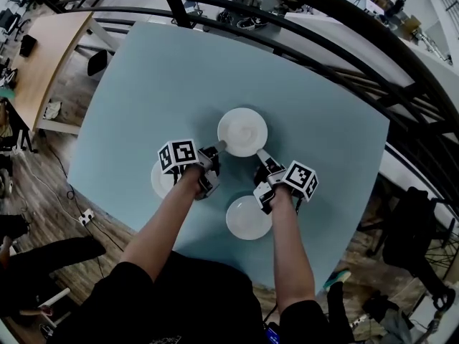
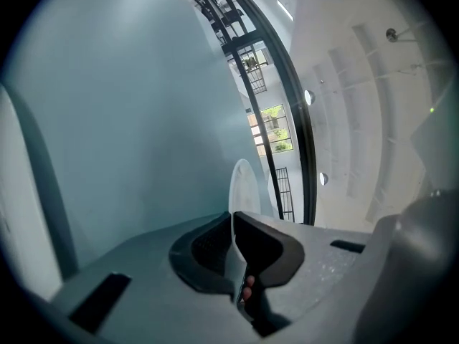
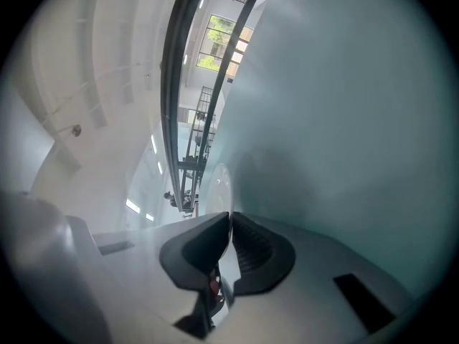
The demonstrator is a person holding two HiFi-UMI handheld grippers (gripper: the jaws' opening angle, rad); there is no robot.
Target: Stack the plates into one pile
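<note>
The left gripper and the right gripper are each clamped nearly closed on two sides of the rim of the round white ceramic plate at the middle of the pale blue square table, probably so it lifts level. Two more white plates wait toward the near edge: the left-hand plate beneath the left gripper, the nearest plate beside the right gripper. Curved black railings and wooden floor surround the table
</note>
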